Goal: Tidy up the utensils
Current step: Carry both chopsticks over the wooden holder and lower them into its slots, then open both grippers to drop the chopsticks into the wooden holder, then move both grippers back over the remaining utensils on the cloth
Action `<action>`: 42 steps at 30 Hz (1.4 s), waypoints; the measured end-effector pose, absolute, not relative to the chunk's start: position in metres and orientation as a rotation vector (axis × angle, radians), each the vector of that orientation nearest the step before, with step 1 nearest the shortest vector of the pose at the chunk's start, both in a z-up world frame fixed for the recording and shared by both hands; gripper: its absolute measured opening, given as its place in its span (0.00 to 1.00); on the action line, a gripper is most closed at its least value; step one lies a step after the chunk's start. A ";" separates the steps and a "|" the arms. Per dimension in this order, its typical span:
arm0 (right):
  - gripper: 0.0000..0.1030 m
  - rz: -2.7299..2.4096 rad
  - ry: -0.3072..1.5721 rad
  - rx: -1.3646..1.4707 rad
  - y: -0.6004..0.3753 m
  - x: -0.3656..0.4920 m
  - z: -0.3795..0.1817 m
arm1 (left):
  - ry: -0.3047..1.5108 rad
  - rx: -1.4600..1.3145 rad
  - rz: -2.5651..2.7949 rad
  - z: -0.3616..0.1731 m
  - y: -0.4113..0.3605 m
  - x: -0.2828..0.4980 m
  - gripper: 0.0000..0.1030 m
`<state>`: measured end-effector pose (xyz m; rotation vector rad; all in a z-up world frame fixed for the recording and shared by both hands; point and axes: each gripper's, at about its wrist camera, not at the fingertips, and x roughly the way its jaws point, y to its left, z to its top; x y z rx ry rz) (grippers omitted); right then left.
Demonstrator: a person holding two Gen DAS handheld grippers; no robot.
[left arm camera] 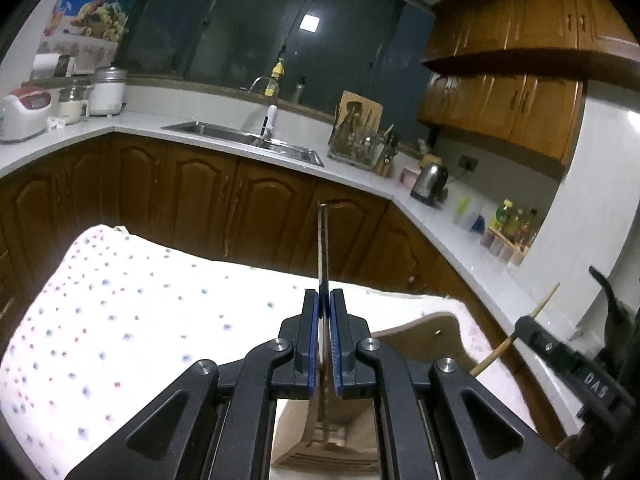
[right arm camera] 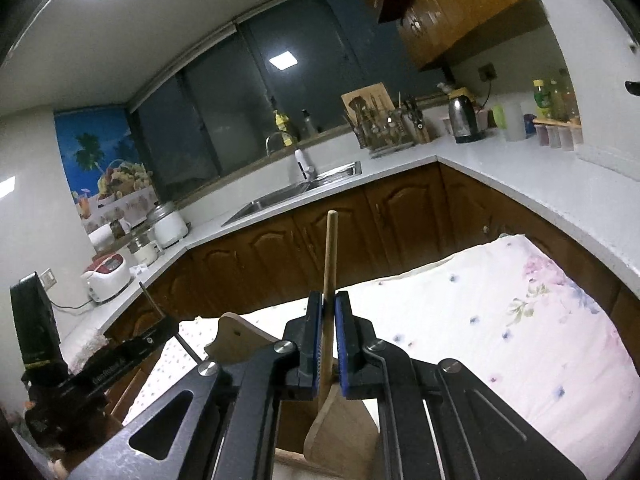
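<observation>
Now, left wrist view: left gripper (left arm camera: 324,300) clamped on a flat metal utensil (left arm camera: 322,248) standing edge-on, over the wooden holder (left arm camera: 420,340) on the table's far edge. Right wrist view: right gripper (right arm camera: 329,304) squeezing a wooden spatula (right arm camera: 326,380), handle up, probably ready for slotting.

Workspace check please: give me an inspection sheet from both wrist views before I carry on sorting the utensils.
Surface: table under a dotted cloth, brightly lit.
Job's things: thin metal utensil, seen edge-on; wooden spatula; wooden holder below both.
Clutter: nothing seen on the cloth.
Grippers: left hand-held gripper shut on the metal utensil; right hand-held gripper shut on the spatula's handle.
Cables: kettle cord to a wall socket.
Surroundings: sink, utensil rack, rice cooker, bottles.
</observation>
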<state>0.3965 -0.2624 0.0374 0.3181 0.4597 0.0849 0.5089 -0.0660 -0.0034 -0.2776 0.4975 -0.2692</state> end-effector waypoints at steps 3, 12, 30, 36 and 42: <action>0.07 0.082 0.482 0.324 -0.266 0.400 0.037 | 0.511 -0.286 -0.271 0.005 -0.061 0.514 0.04; 0.07 0.084 0.509 0.337 -0.267 0.402 0.031 | 0.525 -0.265 -0.268 0.014 -0.050 0.510 0.05; 0.79 0.118 0.473 0.434 -0.282 0.355 0.048 | 0.495 -0.303 -0.226 0.025 -0.002 0.419 0.72; 0.79 0.154 0.486 0.428 -0.278 0.317 0.053 | 0.513 -0.278 -0.205 0.027 0.018 0.365 0.77; 0.79 0.160 0.500 0.432 -0.277 0.271 0.056 | 0.557 -0.294 -0.197 0.032 0.034 0.310 0.79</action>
